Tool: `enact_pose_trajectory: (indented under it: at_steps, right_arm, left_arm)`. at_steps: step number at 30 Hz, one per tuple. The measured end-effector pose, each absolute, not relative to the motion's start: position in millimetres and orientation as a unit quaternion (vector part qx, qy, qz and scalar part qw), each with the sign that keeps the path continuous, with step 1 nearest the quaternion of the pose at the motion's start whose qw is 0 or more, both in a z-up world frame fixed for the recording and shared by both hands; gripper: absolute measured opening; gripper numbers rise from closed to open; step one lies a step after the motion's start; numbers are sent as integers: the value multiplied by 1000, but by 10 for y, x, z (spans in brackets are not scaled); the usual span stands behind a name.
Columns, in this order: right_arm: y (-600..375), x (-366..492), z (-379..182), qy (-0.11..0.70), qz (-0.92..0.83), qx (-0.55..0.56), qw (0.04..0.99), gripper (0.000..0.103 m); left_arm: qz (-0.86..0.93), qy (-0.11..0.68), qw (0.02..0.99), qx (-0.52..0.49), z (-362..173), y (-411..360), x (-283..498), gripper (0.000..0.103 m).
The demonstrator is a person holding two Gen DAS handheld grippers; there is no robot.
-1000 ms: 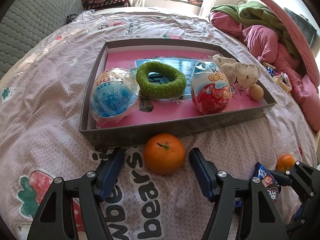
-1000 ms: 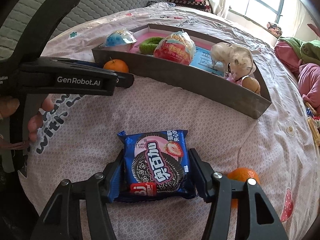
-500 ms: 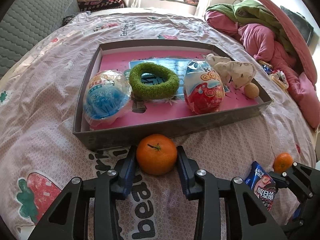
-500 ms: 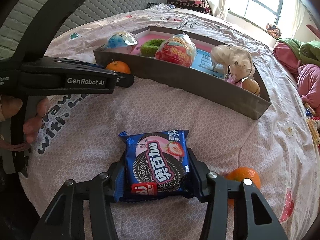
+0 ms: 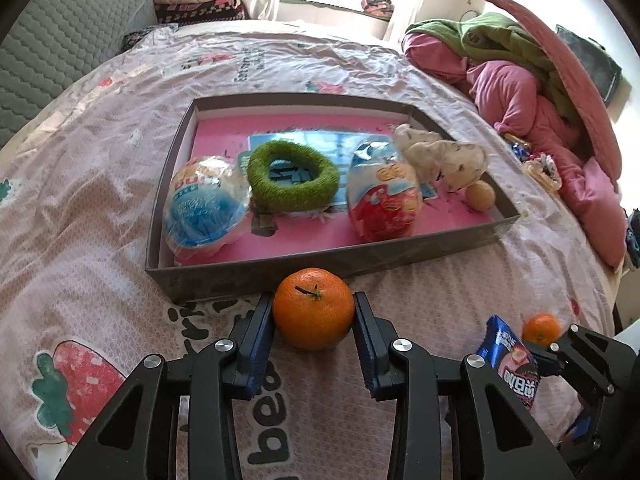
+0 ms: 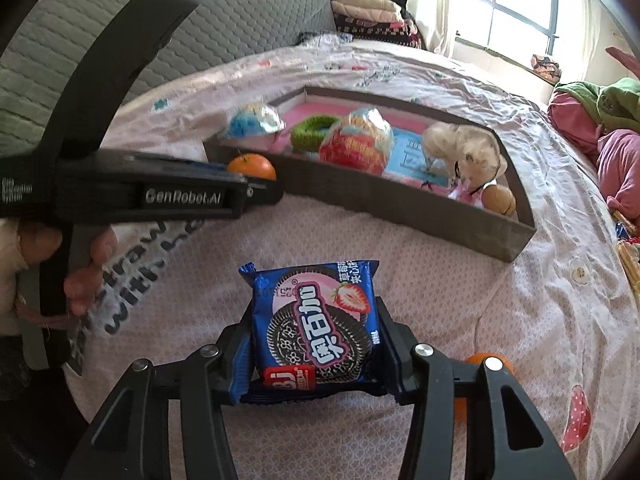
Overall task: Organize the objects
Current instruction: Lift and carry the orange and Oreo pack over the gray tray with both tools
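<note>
Left claw (image 5: pixel 314 320) pinches round orange tangerine (image 5: pixel 313 307) just near the grey cardboard tray (image 5: pixel 320 264) on the bed, right claw (image 6: pixel 316 344) clamps blue crinkly biscuit packet (image 6: pixel 316 324); smooth fruit may roll free on lifting.

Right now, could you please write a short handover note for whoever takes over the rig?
Left tool: shut on the large tangerine, just outside the near wall of the grey tray.
Right tool: shut on the blue cookie packet, on the bedspread.
Already in the tray: blue wrapped ball, green ring, red wrapped egg, plush toy, small tan ball.
Left: lift both held items into the tray, presumably, then fetch the small tangerine lying loose beside the right tool.
</note>
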State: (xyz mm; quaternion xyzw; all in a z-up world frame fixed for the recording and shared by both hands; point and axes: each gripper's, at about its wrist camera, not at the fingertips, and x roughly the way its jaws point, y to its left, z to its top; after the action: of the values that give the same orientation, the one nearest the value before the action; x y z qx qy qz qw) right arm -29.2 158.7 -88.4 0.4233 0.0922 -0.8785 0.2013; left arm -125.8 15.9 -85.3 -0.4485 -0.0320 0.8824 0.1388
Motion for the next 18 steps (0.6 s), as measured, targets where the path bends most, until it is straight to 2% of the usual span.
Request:
enact_pose_trajectory:
  at_steps: [18]
  right_arm:
    - [1769,-355,-444,42,-924,334,180,51]
  left_arm:
    - [909,-21,142,-392,-463,131,-1121,39]
